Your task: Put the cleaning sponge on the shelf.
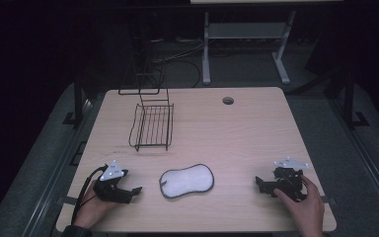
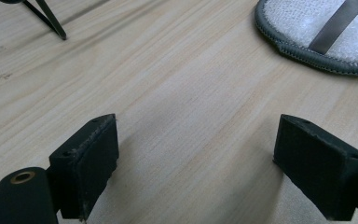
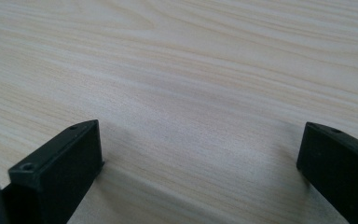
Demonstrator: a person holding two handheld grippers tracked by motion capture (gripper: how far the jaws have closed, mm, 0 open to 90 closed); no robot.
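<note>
No readable text or labels anywhere.

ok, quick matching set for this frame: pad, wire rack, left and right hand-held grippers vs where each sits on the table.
Things:
1. white pad
2. wire rack
3. left hand-held gripper
4. right hand-held gripper

Places or states:
A. far left part of the table, standing alone
B. near right edge, jaws open over bare wood
C. near edge, middle, lying flat
D. near left edge, jaws open, pointing toward the pad

Pairs: 1-C, 2-A, 3-D, 4-B
</note>
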